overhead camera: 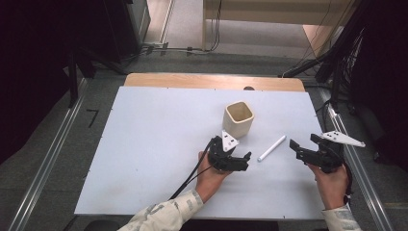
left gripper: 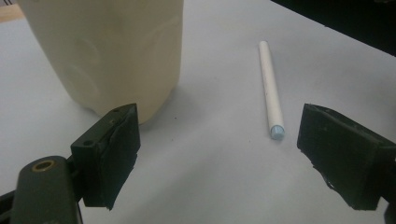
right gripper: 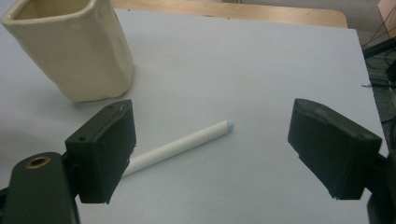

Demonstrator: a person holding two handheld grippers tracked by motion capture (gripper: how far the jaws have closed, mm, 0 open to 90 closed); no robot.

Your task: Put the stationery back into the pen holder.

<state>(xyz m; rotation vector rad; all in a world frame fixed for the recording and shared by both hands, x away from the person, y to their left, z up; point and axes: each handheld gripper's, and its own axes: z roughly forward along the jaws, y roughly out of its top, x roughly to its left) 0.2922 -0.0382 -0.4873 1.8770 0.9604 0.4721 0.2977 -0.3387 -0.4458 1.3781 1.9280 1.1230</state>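
A cream square-mouthed cup (overhead camera: 238, 119) stands upright on the white sheet (overhead camera: 154, 144), and a thin white stick with a pale blue tip (overhead camera: 271, 148) lies to its right. My left gripper (overhead camera: 240, 156) hovers just in front of the cup, open, with nothing between its jaws. In the left gripper view the cup (left gripper: 107, 51) fills the upper left and the stick (left gripper: 271, 88) lies ahead between the jaws. My right gripper (overhead camera: 303, 145) is open, right of the stick. The right gripper view has the stick (right gripper: 180, 147) low between its jaws and the cup (right gripper: 74, 46) at upper left.
The white sheet covers a wooden table whose far edge (overhead camera: 214, 81) shows beyond it. Metal rails (overhead camera: 48, 163) run along both sides on the floor. Dark stands and cables (overhead camera: 332, 62) crowd the right and far side.
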